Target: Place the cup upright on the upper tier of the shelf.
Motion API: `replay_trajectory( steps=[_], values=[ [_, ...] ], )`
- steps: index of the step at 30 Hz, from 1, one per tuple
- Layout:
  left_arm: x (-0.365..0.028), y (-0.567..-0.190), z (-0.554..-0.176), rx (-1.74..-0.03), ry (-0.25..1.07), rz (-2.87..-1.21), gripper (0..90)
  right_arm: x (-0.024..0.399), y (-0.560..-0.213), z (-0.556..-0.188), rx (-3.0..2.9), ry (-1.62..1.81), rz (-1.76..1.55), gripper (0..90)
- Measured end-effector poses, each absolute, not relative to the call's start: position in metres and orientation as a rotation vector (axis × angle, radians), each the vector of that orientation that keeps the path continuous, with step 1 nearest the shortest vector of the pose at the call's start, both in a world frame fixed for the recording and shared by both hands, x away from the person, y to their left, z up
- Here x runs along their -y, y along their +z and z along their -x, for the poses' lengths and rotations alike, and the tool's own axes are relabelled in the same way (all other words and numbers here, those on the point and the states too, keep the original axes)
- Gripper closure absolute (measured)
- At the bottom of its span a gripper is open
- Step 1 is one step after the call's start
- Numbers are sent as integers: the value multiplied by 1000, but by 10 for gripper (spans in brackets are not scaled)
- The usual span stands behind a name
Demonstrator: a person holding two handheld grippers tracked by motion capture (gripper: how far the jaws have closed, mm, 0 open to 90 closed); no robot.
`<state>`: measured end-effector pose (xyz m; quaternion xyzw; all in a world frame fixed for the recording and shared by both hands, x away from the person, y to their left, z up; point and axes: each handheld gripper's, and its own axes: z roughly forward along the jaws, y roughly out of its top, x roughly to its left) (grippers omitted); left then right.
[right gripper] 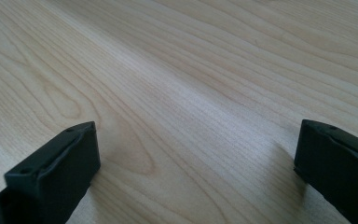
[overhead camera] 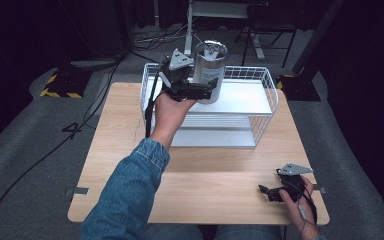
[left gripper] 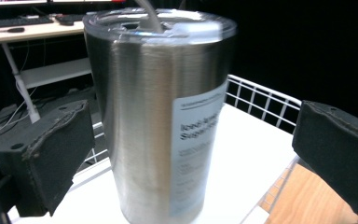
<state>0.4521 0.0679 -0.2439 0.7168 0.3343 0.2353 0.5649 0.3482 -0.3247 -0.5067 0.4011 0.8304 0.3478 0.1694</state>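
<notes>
A steel tumbler (overhead camera: 210,71) with a clear lid and pale label stands upright on the top shelf of a white wire rack (overhead camera: 265,97) at the far edge of the wooden bench (overhead camera: 205,175). Cables (overhead camera: 95,100) trail over the grey floor beyond the bench's left edge.

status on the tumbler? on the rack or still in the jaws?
Done: the steel tumbler stands upright on the top shelf of the white wire rack.
In hand: the left gripper sits around it with jaws open, a gap on each side, so nothing is clamped. Whether it is arriving or leaving I can't tell.
Left: unclear without a stated goal. The right gripper rests open on the wooden table, holding nothing.
</notes>
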Motion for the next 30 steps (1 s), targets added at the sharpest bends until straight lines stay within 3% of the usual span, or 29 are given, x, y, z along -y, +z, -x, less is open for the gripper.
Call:
replay_trajectory(
  steps=[19,30],
  values=[
    [-102,-240,-385,-707,518,-1690,0,325,-507,-353,-2380,992,-1113,1],
    [-130,-261,-359,-706,509,-1714,0,325,-507,-356,-2392,1000,-1098,2]
  ],
)
